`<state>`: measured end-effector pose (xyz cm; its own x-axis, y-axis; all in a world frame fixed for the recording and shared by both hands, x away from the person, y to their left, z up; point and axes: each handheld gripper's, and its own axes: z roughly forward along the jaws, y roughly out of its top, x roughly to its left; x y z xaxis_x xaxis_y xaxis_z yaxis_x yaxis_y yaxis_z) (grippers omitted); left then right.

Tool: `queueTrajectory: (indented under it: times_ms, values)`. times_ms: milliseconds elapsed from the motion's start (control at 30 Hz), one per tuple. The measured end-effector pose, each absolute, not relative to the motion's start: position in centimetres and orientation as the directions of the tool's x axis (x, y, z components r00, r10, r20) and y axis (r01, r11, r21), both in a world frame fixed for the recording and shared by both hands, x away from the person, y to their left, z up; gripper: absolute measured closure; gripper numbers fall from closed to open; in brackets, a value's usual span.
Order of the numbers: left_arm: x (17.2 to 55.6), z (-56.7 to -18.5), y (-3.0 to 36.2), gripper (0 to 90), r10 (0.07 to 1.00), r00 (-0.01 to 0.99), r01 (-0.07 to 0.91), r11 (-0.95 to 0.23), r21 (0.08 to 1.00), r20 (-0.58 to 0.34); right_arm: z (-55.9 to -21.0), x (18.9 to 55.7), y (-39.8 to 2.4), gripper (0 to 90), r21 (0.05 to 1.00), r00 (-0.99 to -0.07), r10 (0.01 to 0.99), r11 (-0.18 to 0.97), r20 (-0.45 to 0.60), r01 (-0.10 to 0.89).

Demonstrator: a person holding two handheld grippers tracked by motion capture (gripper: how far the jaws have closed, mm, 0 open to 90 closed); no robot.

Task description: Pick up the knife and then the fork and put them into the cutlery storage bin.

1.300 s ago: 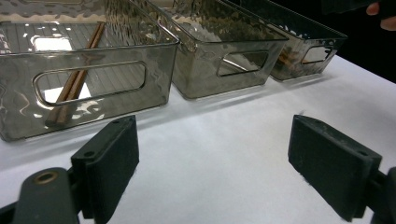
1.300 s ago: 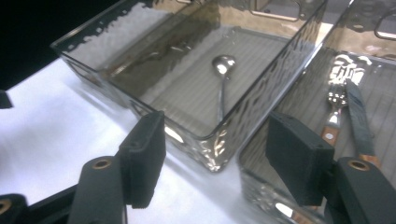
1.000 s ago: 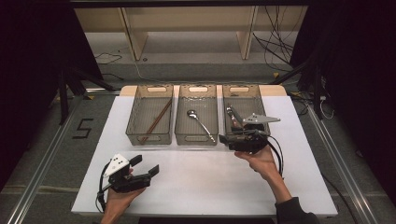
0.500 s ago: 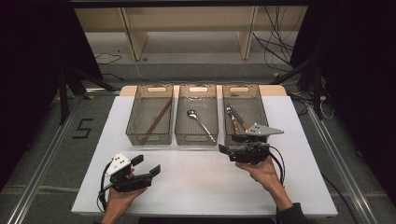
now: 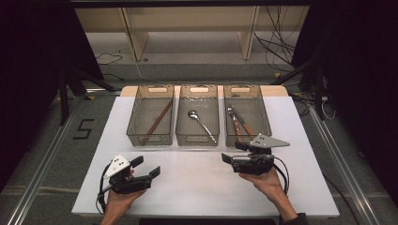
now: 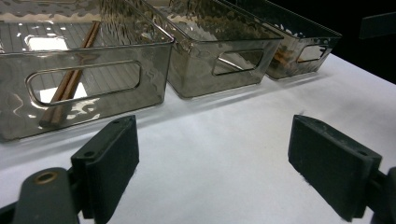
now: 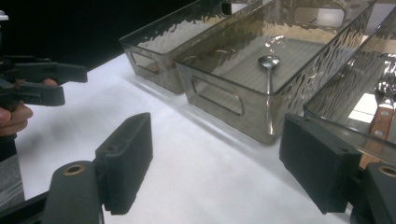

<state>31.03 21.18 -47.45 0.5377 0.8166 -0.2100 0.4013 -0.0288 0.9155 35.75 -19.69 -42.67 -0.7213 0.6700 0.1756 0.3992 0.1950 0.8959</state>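
Pulled back from the right bin (image 5: pixel 247 119), right gripper (image 5: pixel 234 152) wide apart and empty, fork (image 5: pixel 233 121) probably dropped in.

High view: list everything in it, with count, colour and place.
bins: three, clear smoky, in a row at the table's far side
chopsticks: one pair, brown, left bin
spoon: one, silver, middle bin
cutlery: wooden-handled pieces, count unclear, right bin
table: one, white
shelf: one, pale wood, behind the table
left claw: black, open, near left
right claw: black, jaws just been opening, nothing between them, before the right bin
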Motion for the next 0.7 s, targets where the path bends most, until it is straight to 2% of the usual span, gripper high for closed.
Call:
queueTrajectory:
  times_ms: [700]
  values:
    - [31.0,-47.5,21.0,16.2,0.804,0.557,0.407,-0.046,0.912,-0.208,-45.1,32.2,-22.7,24.5,0.917,-0.704,0.689,0.149,0.172,0.370]
